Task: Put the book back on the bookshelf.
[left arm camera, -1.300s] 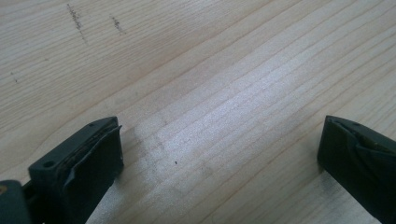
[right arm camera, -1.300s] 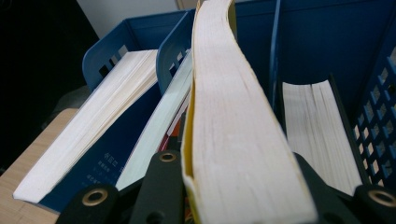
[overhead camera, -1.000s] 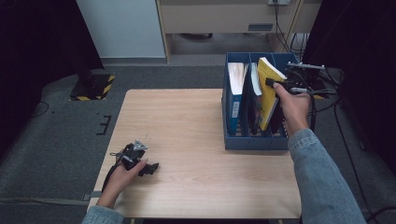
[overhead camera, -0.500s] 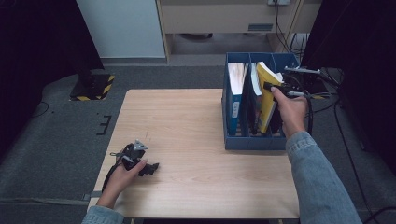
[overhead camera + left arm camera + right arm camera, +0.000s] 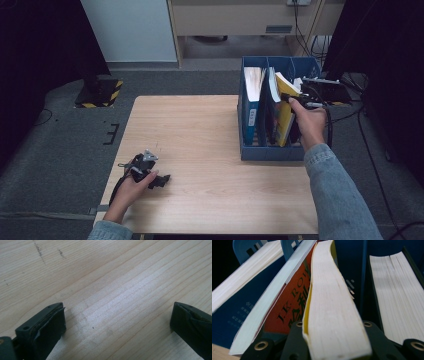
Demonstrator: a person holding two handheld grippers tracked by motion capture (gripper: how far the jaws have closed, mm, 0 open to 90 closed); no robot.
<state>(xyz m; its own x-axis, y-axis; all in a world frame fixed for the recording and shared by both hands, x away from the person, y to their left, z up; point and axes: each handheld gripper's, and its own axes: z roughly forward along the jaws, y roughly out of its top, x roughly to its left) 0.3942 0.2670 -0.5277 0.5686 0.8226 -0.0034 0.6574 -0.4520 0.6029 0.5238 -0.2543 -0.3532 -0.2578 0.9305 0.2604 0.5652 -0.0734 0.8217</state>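
A yellow-covered book (image 5: 284, 107) stands tilted in a middle slot of the blue file rack (image 5: 272, 152) at the table's right side. My right gripper (image 5: 294, 101) is shut on its top edge; in the right gripper view the pale page block of the yellow book (image 5: 332, 305) runs up from between the jaws of my right gripper (image 5: 332, 341). My left gripper (image 5: 159, 180) rests on the wooden table (image 5: 200, 135) near the front left corner. In the left gripper view my left gripper (image 5: 117, 325) is open over bare wood, with nothing between its jaws.
The rack holds more books: a blue one (image 5: 251, 107) in the left slot, an orange-covered one (image 5: 287, 305) against the yellow book, and a thick white page block (image 5: 397, 295) on the other side. Cables (image 5: 330, 120) trail past the rack's right.
My right gripper has lowered the yellow book a little deeper into the rack slot. The left gripper has stayed where it was.
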